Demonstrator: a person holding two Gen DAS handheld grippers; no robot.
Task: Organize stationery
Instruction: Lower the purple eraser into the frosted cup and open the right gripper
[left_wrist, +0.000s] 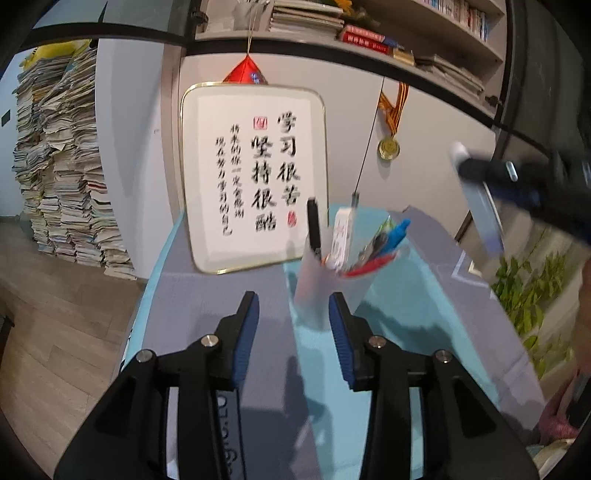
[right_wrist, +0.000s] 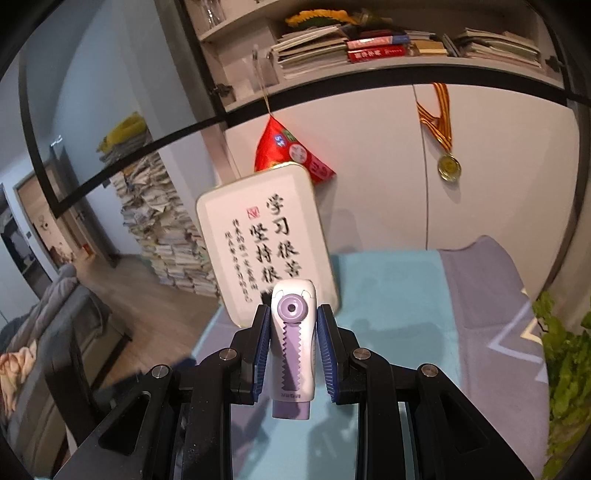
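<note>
On the desk (left_wrist: 480, 314), near its far edge, stood a clear holder (left_wrist: 332, 273), upright, just ahead of your left gripper (left_wrist: 293, 306). Contents of the holder: one black pen (left_wrist: 314, 225) standing tallest at its left side, one white item (left_wrist: 341, 240) beside it, and a bundle of blue and red pens (left_wrist: 384, 243) leaning to the right. Your left gripper's blue pads (left_wrist: 246, 339) stood apart with nothing between them; the holder's base showed just past the gap, and you could not tell from this view whether the right pad touched it.

Your right gripper (right_wrist: 291, 354) pinched a white and purple correction tape (right_wrist: 293, 339), both blue pads (right_wrist: 327, 354) pressed on its flat sides. The tape stood upright between the fingers, its round purple wheel facing the camera, its purple end hanging below the pads. It was held off the desk surface, above the near part of the teal mat (right_wrist: 388, 288). From the left wrist view this same gripper appeared blurred at the upper right, above and to the right of the holder.

Against the wall at the desk's far edge leaned a framed calligraphy board (left_wrist: 255, 177), tilted back, its lower edge on the desk, left of the holder. Behind it hung a red ornament (right_wrist: 291, 147). Right of that, on the wall, hung a medal (right_wrist: 448, 166) on a striped ribbon. A shelf (right_wrist: 369, 48) above carried books. A green plant (right_wrist: 569, 362) stood past the desk's right edge.
</note>
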